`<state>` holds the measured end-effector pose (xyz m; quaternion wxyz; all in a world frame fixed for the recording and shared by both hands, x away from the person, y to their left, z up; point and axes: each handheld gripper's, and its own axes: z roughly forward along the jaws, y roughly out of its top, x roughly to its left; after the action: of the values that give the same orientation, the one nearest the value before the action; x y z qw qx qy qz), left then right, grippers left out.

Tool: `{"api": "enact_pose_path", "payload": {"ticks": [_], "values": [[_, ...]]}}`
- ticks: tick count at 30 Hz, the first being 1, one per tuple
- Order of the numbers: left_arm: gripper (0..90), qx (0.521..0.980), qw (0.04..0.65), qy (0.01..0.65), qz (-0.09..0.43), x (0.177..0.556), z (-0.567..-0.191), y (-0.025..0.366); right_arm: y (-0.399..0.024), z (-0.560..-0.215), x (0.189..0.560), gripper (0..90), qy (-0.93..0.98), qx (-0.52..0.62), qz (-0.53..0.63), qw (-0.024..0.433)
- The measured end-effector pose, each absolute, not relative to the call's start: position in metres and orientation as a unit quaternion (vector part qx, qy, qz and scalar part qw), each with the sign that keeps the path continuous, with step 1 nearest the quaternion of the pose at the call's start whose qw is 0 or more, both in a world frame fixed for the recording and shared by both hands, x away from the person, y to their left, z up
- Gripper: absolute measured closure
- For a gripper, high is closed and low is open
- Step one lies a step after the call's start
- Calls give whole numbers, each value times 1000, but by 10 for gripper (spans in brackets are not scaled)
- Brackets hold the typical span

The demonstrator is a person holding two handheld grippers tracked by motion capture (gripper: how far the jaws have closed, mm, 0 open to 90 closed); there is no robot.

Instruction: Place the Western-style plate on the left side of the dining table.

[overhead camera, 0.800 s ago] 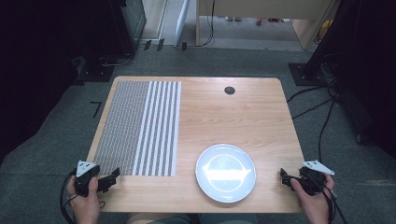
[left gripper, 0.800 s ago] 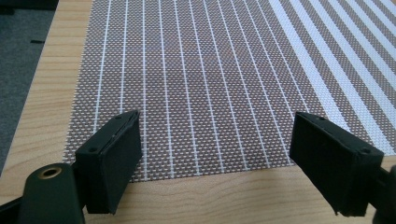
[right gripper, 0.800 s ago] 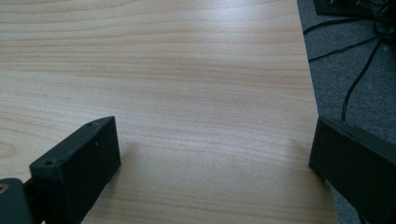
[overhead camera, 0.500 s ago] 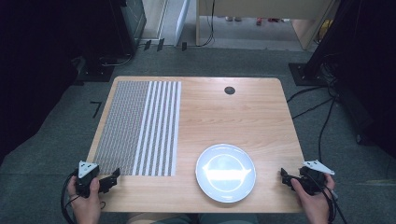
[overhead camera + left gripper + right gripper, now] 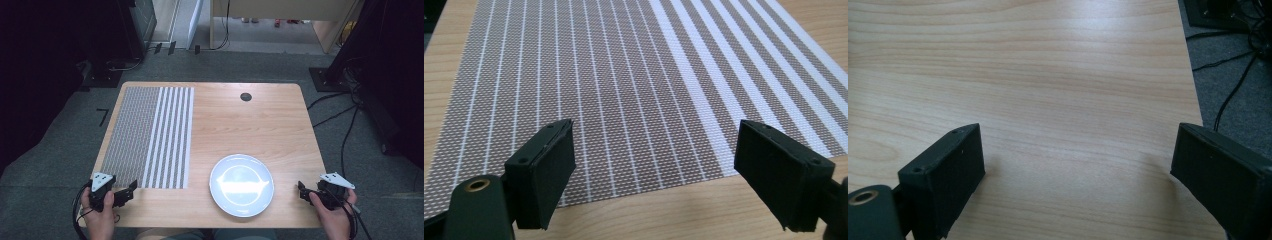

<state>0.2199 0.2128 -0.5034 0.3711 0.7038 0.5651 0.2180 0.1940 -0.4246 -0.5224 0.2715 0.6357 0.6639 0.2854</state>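
Work had not begun. The brown-and-white striped woven placemat [image 5: 147, 137] lay flat on the wooden desk [image 5: 250, 125], untouched; left tongs [image 5: 131, 190] and right tongs [image 5: 301, 189] stood released, empty.

The setting looks like a lab or test room rather than a home: a bare wooden worktop [image 5: 260, 125] with a cable port [image 5: 245, 97] stands on grey carpet [image 5: 60, 165], loose black cables [image 5: 345, 135] trail across the floor, and dark equipment stands [image 5: 130, 30] ring it.
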Motion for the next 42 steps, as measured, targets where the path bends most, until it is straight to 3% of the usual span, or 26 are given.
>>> {"api": "enact_pose_path", "payload": {"ticks": [21, 24, 26, 42], "values": [[168, 721, 373, 545, 210, 219, -503, 195, -392, -510, 189, 77, 669, 627, 333, 220], [169, 722, 373, 543, 210, 219, -503, 194, -389, -510, 189, 81, 670, 625, 335, 219], [169, 723, 373, 543, 209, 219, -503, 193, -387, -509, 188, 162, 666, 625, 333, 232], [169, 734, 376, 528, 202, 218, -505, 180, -382, -507, 186, 159, 670, 614, 348, 231]]}}
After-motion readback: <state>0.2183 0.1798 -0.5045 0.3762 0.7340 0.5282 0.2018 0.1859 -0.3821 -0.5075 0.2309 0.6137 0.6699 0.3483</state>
